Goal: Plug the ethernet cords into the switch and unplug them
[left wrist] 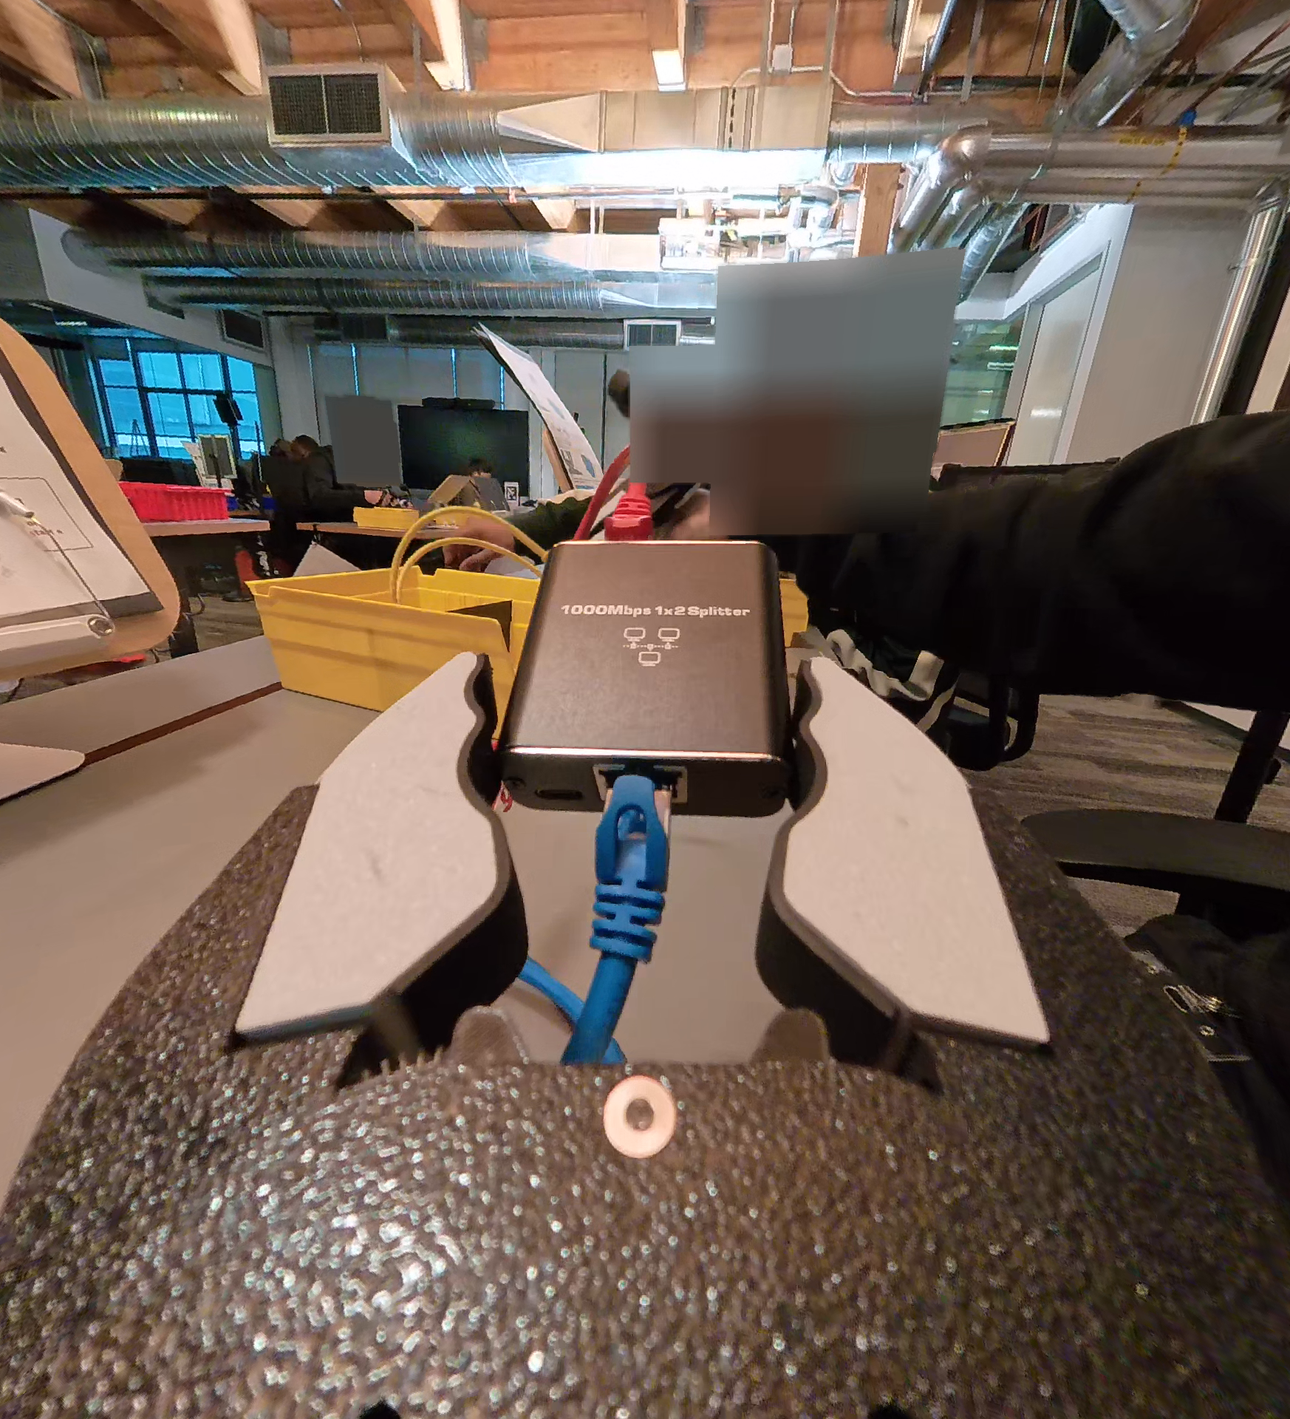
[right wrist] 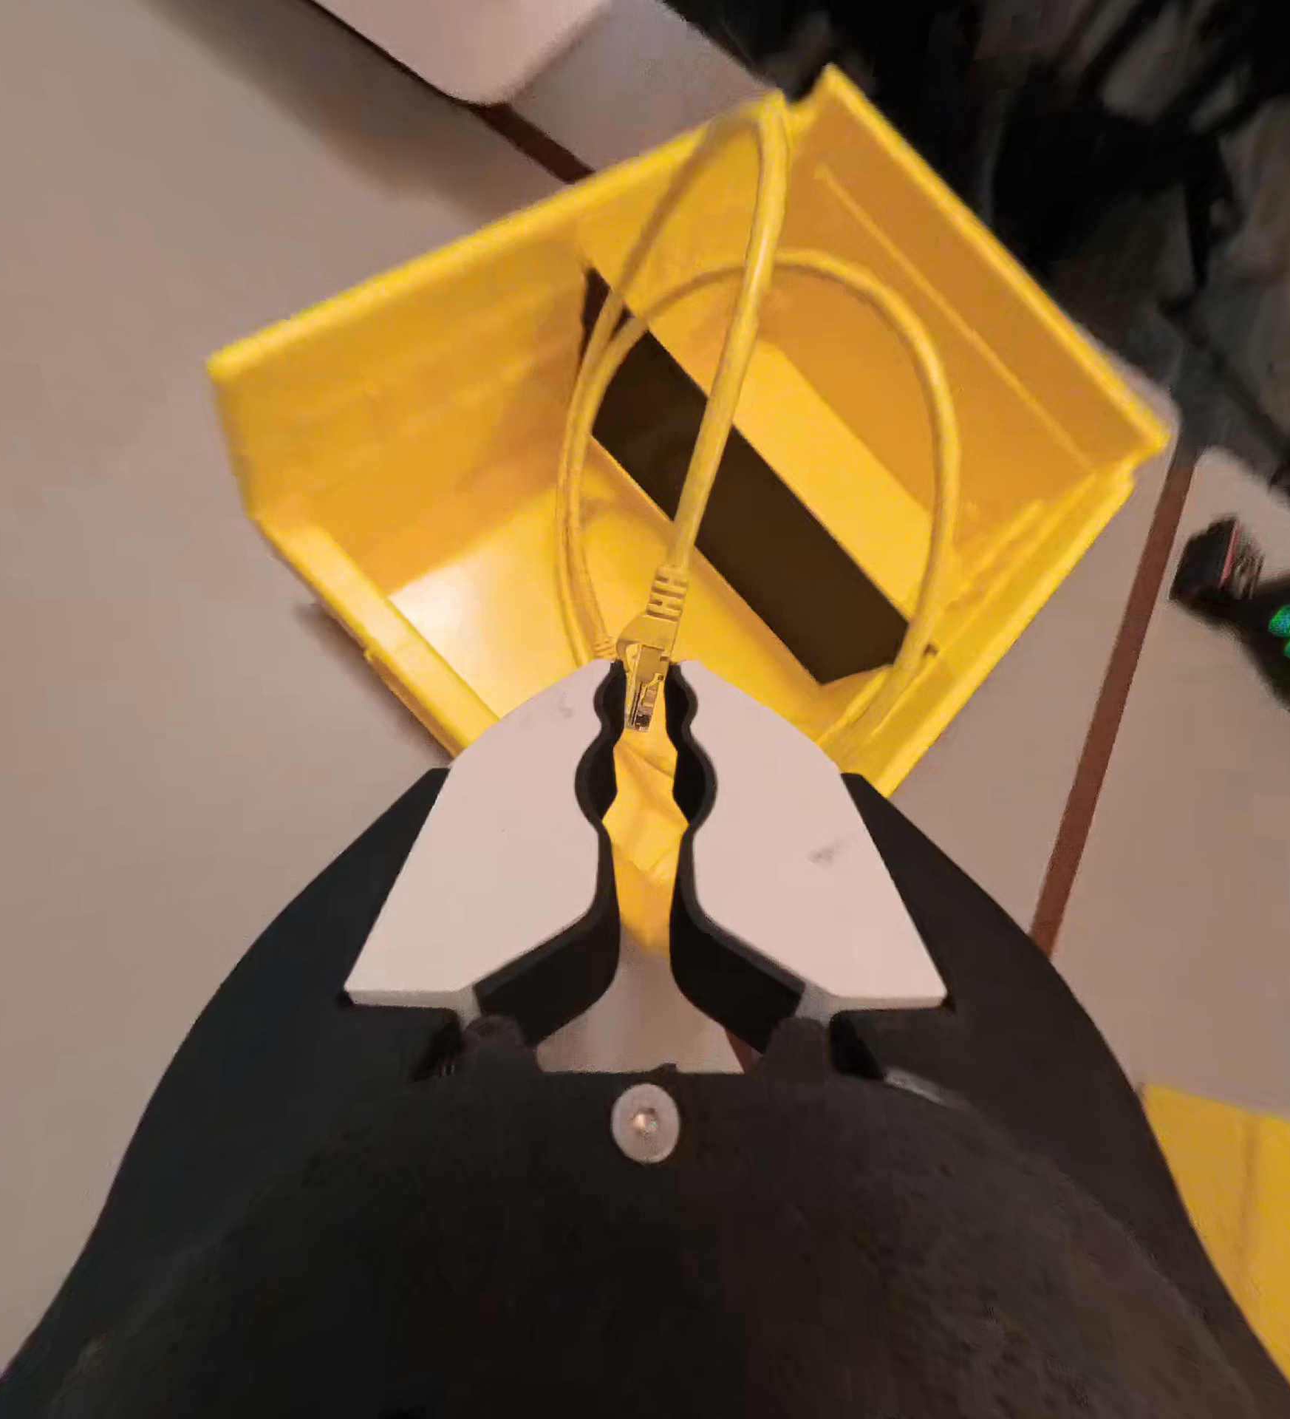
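the left gripper (left wrist: pixel 642 737) sits closest in its own view, its two grey fingers (left wrist: pixel 388 845) clenched on the sides of the switch (left wrist: pixel 649 653), a small black box held level above the table (left wrist: pixel 89 883). a blue cord (left wrist: pixel 626 868) is plugged into the port on the switch's near face and drops down between the fingers toward the gripper body. at the switch's far end a red cord (left wrist: pixel 630 514) is plugged in and rises away behind it. beyond the switch, on the table, stands a yellow bin (left wrist: pixel 365 645), with loops of yellow cord (left wrist: pixel 458 545) arching over its rim. right of the switch a dark sleeve (left wrist: pixel 1087 553) reaches across the view. left of the switch a paper sheet on a stand (left wrist: pixel 12 522) leans at the table's edge.

in the right wrist view the right gripper (right wrist: pixel 643 691) hangs over the bin (right wrist: pixel 365 430), its jaws closed on the plug of the yellow cord (right wrist: pixel 734 368), pinched at the fingertips (right wrist: pixel 573 699) with the plug's end pointing back toward the camera. from the plug the cord runs up across the bin, bends over near the far corner and coils round inside the bin. a black divider (right wrist: pixel 742 491) lies slantwise across the bin floor under the coil. the bin rests on the table (right wrist: pixel 89 537), near its corner.
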A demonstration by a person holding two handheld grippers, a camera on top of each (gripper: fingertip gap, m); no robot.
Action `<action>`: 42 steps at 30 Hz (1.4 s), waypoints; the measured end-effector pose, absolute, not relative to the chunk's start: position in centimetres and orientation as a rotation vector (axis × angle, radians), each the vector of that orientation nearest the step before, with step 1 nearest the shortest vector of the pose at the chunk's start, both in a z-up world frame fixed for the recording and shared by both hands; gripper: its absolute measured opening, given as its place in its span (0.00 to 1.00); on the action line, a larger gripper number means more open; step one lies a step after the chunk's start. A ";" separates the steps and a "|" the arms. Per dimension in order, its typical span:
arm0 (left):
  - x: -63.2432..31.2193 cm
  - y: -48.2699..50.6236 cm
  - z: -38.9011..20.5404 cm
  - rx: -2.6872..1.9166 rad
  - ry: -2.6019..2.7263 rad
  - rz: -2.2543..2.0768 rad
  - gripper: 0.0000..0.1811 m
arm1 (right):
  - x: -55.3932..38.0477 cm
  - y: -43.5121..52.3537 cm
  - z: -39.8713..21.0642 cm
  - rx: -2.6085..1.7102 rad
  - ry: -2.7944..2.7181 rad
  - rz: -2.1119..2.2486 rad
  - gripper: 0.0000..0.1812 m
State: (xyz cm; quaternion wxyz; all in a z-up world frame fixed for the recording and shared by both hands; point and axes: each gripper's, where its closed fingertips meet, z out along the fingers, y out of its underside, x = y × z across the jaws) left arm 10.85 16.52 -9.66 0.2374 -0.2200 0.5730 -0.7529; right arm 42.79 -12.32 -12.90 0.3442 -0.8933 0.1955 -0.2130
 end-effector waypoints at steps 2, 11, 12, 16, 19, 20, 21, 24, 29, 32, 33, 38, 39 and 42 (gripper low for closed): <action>10.9 16.6 -9.7 -0.607 1.569 -2.064 0.41 | 43.1 -12.2 -14.7 -2.325 0.637 -0.478 0.06; 11.2 16.8 -10.1 -0.635 1.574 -2.048 0.41 | 44.3 -12.5 -18.5 -2.316 0.947 -0.427 0.27; 11.3 16.8 -10.2 -0.640 1.579 -2.040 0.41 | 43.9 -12.3 -18.7 -2.332 0.928 -0.408 0.33; 11.7 16.8 -10.7 -0.661 1.600 -1.990 0.41 | 43.0 -13.0 -18.7 -2.381 0.929 -0.495 0.48; 12.1 16.8 -11.0 -0.674 1.611 -1.911 0.41 | 41.2 -11.5 -14.8 -2.167 0.901 -0.510 0.50; 12.3 16.7 -11.1 -0.678 1.617 -1.884 0.41 | 39.5 -9.9 -13.1 -2.051 0.867 -0.434 0.52; 12.5 16.5 -11.2 -0.680 1.623 -1.861 0.41 | 37.4 -8.1 -11.4 -1.934 0.826 -0.341 0.51; 12.8 15.8 -11.5 -0.673 1.639 -1.807 0.41 | 29.4 -2.3 -8.4 -1.686 0.678 -0.001 0.50; 12.9 14.8 -11.5 -0.630 1.658 -1.720 0.41 | 17.8 5.8 -8.7 -1.440 0.604 0.493 0.42; 13.0 14.6 -11.5 -0.610 1.666 -1.636 0.41 | 15.5 9.0 -9.5 -1.276 0.689 0.661 0.35; 13.1 14.5 -11.6 -0.604 1.671 -1.605 0.41 | 15.2 9.9 -9.8 -1.231 0.717 0.699 0.34; 13.4 13.6 -12.4 -0.571 1.738 -1.457 0.41 | 15.0 12.0 -10.5 -1.064 0.800 0.779 0.20; 13.5 13.5 -12.7 -0.568 1.754 -1.427 0.41 | 15.1 12.1 -10.7 -1.040 0.815 0.776 0.19; 13.8 12.8 -13.5 -0.543 1.802 -1.339 0.41 | 14.8 12.5 -11.1 -1.032 0.826 0.793 0.18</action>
